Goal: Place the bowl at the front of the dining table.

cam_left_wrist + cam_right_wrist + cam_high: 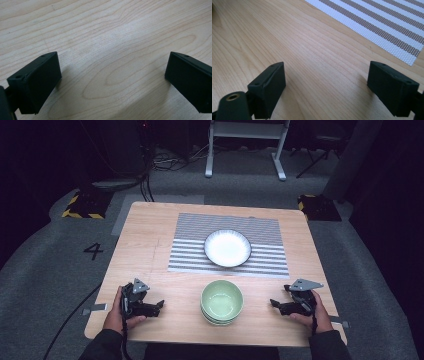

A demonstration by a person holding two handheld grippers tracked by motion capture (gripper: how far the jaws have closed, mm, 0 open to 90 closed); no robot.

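A pale green bowl [222, 301], stacked on at least one more like it, sits near the front edge of the wooden table [150, 230]. Behind it a white plate with a dark rim [227, 248] rests on a striped placemat [265, 227]. My left gripper [159, 305] lies low on the table left of the bowls, open, with bare wood [110, 50] between its jaws. My right gripper [274, 304] rests right of the bowls, also open and holding nothing. The right gripper view looks over wood toward the placemat's corner [387, 22].
A grey carpeted floor surrounds the table, with a "4" marked on it [93, 251] at the left. A white metal frame [245, 145] stands beyond the far edge. Cables trail from both grippers off the front edge.
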